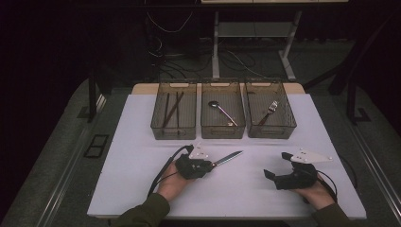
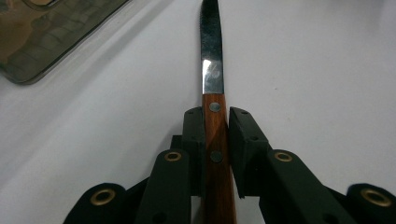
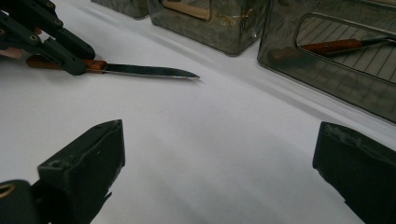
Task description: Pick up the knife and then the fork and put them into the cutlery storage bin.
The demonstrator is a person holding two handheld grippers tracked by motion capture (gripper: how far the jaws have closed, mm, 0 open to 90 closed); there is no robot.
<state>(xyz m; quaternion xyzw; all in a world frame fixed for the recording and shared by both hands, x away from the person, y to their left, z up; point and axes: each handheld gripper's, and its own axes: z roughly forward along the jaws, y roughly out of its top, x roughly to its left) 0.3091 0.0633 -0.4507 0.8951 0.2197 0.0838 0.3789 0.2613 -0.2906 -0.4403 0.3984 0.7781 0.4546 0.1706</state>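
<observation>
A knife (image 1: pixel 228 158) with a brown wooden handle and a steel blade lies low over the white table. My left gripper (image 1: pixel 211 165) is shut on its handle. In the left gripper view the knife (image 2: pixel 213 84) points straight ahead, its handle clamped between the pads (image 2: pixel 195 128) of the left gripper (image 2: pixel 216 126). In the right gripper view the knife (image 3: pixel 144 70) shows at upper left, held by the left gripper (image 3: pixel 86 65). My right gripper (image 1: pixel 276 164) rests at the front right, open and holding nothing, its own fingers (image 3: pixel 88 163) spread wide in the right gripper view.
Three clear smoky bins stand in a row at the back of the table: the left bin (image 1: pixel 174 131) holds chopsticks (image 1: pixel 171 110), the middle bin (image 1: pixel 222 131) a spoon (image 1: pixel 223 113), the right bin (image 1: pixel 271 131) a fork (image 1: pixel 268 111). White tabletop (image 1: pixel 142 142) stretches before them.
</observation>
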